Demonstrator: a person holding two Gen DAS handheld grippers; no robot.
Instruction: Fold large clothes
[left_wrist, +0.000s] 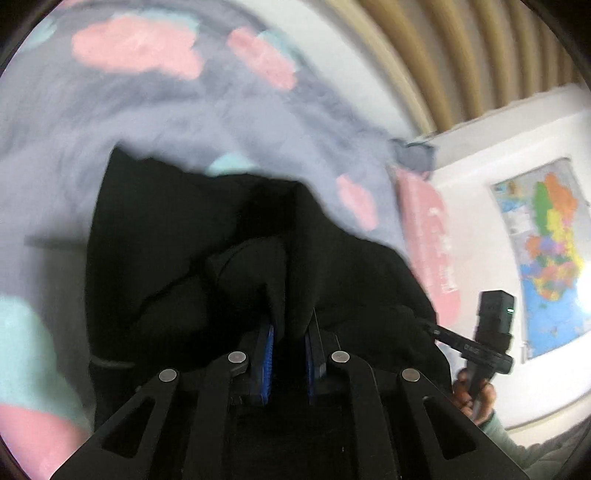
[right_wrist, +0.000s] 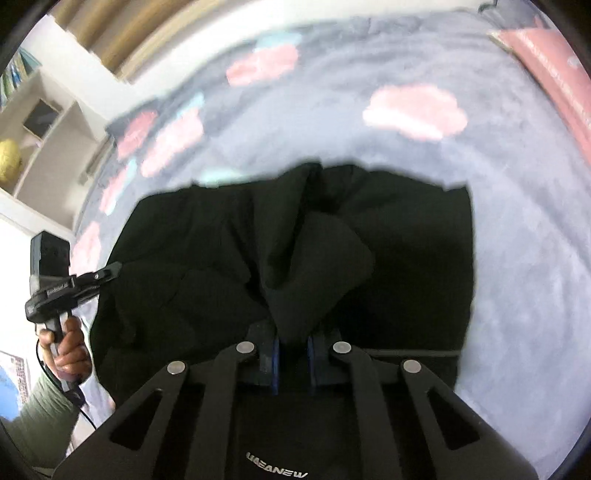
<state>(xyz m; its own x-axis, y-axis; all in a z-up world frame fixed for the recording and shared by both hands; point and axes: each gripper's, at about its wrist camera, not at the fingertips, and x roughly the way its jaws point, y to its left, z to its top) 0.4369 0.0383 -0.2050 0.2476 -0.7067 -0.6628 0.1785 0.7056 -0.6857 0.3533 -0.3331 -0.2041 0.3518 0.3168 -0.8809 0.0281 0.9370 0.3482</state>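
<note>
A large black garment (left_wrist: 177, 236) hangs over a grey-blue blanket with pink and teal cloud shapes (left_wrist: 155, 110). My left gripper (left_wrist: 289, 332) is shut on a bunched fold of the black garment, which rises between its blue pads. My right gripper (right_wrist: 293, 341) is shut on another bunched fold of the same garment (right_wrist: 406, 258). Each gripper shows in the other's view, at the garment's side edge: the right one in the left wrist view (left_wrist: 443, 338), the left one in the right wrist view (right_wrist: 110, 271). Both views are motion-blurred.
The blanket (right_wrist: 517, 221) covers a bed. A pink pillow (left_wrist: 428, 236) lies at its edge. A coloured wall map (left_wrist: 546, 254) and beige curtains (left_wrist: 461, 55) are behind. White shelves with a yellow object (right_wrist: 9, 158) stand to one side.
</note>
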